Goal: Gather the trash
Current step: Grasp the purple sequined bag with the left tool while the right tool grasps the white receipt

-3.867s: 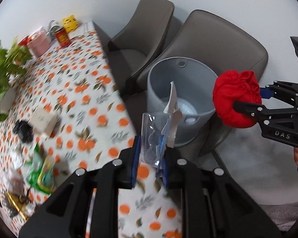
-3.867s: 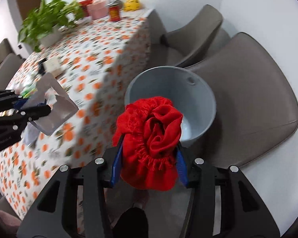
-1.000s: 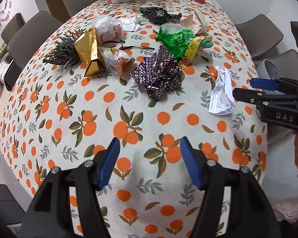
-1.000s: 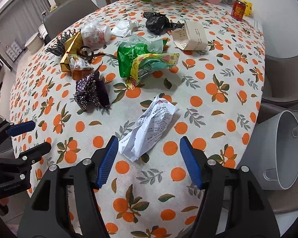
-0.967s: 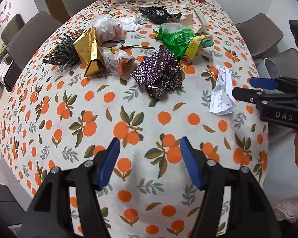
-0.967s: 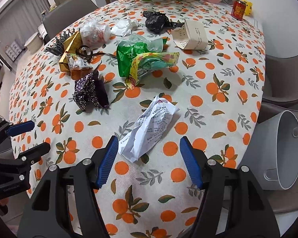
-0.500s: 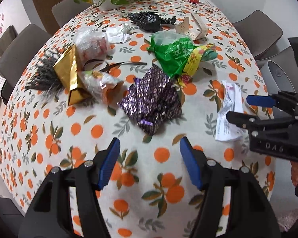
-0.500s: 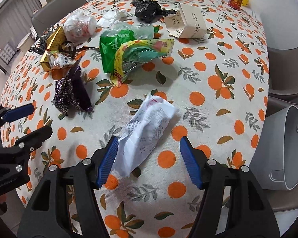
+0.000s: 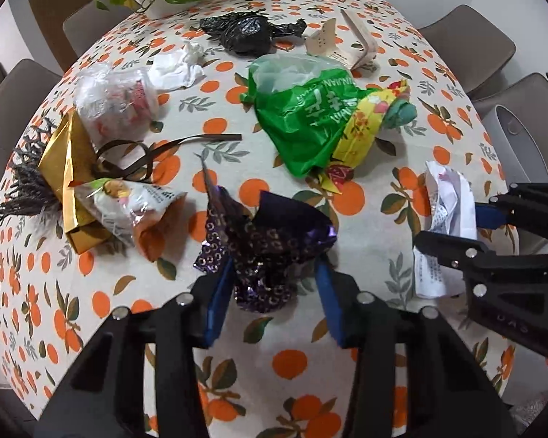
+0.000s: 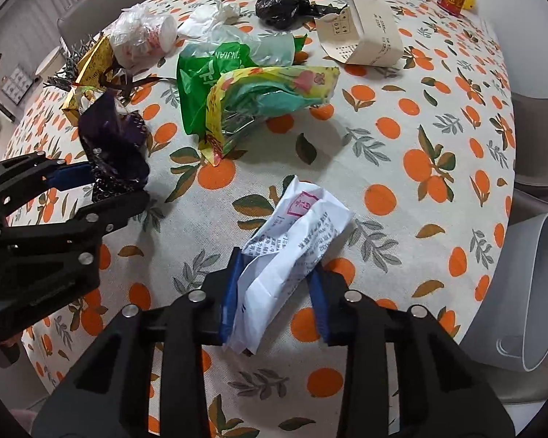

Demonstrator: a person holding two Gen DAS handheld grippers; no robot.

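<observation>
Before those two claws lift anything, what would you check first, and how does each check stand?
1. Right gripper closed on receipt: ok; jaws just closed on it.
2. Left gripper closed on purple wrapper: cannot tell; jaws just narrowed, wrapper sits between them.
3. Green bag apart from both: ok.
4. Bin open beside the table: ok.
5. Tablecloth not pinched: cannot tell.
</observation>
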